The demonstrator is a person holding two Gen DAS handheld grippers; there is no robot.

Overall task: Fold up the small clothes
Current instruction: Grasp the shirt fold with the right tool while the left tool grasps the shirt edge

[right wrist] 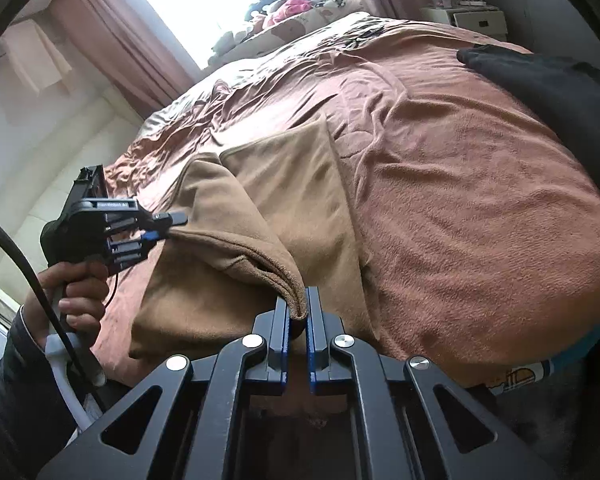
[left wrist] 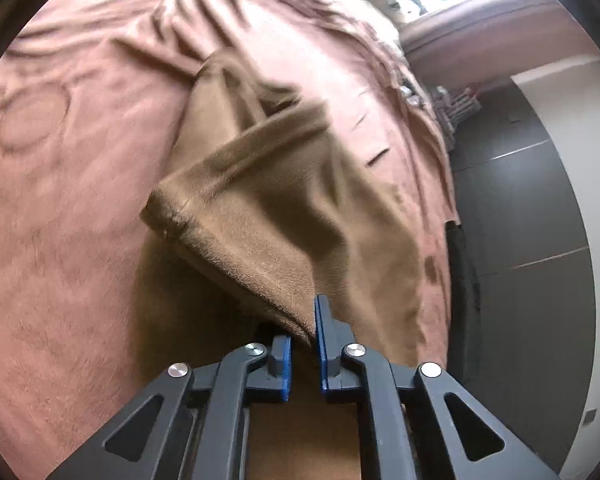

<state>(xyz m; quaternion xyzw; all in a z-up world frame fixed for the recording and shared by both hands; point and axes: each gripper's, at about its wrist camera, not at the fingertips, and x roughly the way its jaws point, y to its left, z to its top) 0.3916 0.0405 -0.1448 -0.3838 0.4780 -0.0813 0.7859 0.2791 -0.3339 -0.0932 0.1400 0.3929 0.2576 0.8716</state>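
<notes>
Tan fleece, the garment (right wrist: 284, 200) lies on the pink-brown bed cover (right wrist: 480, 208), its far part flat and its near edge lifted off the bed. The left gripper (left wrist: 302, 338) pinches one near corner; in the right wrist view that same gripper (right wrist: 172, 224) shows at the left, clamped on the cloth. The right gripper (right wrist: 298, 312) is pressed together on the other near corner, with folded hem between its pads. By my reading the fold is under way: the near edge is raised and doubled, but not yet laid over the far part or smoothed. The long axis seems to run from near to far, toward the window, while the held edge spans left to right. A dark cloth (right wrist: 548, 80) lies at the far right.
</notes>
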